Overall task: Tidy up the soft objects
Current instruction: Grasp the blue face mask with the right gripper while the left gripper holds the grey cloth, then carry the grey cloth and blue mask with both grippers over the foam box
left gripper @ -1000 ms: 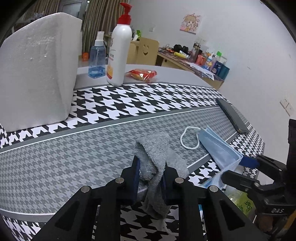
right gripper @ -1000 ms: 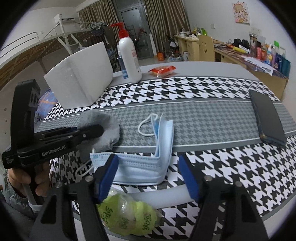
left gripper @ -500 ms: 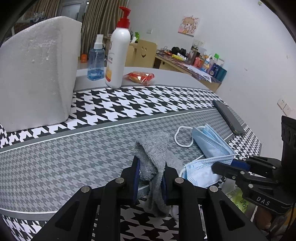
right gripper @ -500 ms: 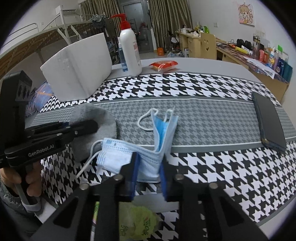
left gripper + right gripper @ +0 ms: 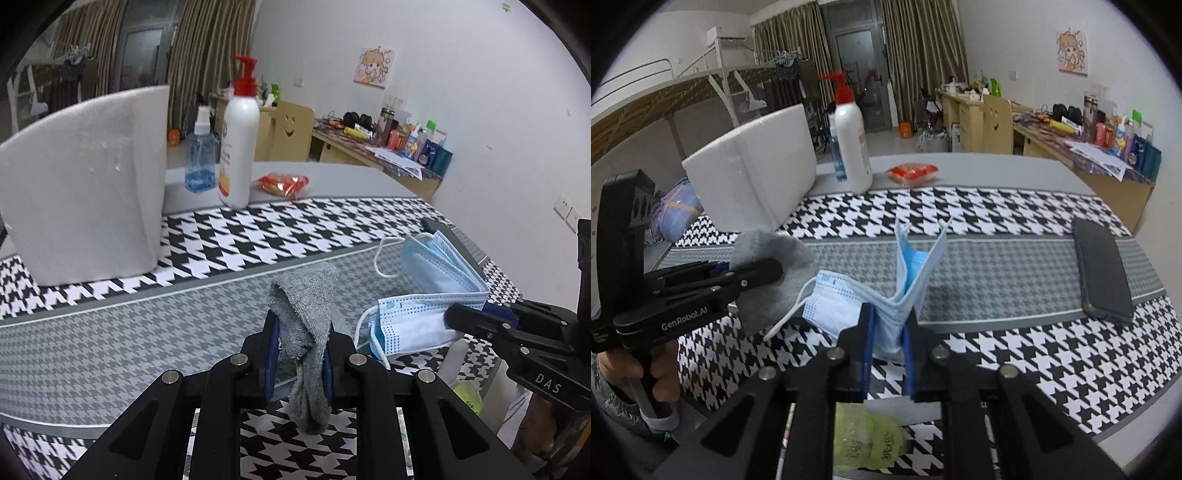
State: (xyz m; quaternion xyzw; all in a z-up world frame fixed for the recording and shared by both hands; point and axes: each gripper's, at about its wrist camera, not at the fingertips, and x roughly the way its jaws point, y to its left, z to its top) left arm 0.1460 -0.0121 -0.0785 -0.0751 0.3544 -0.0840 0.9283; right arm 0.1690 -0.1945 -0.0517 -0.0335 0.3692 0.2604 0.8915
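My left gripper (image 5: 298, 354) is shut on a grey sock (image 5: 304, 306) and holds it up above the houndstooth table (image 5: 110, 332); the sock droops over the jaws. My right gripper (image 5: 888, 332) is shut on a blue face mask (image 5: 905, 273) and holds it lifted off the table, its folds standing up and an ear loop hanging left. In the left wrist view the mask (image 5: 424, 295) and the right gripper (image 5: 480, 317) are at the right. In the right wrist view the sock (image 5: 768, 273) and the left gripper (image 5: 750, 273) are at the left.
A white foam box (image 5: 85, 184) stands at the back left. A pump bottle (image 5: 238, 136), a blue spray bottle (image 5: 199, 155) and a red snack packet (image 5: 282, 182) stand behind it. A black phone (image 5: 1102, 273) lies at the right. A green bag (image 5: 868, 443) sits below the table edge.
My right gripper closed on the mask and lifted it off the table. My left gripper rose slightly, still holding the sock.
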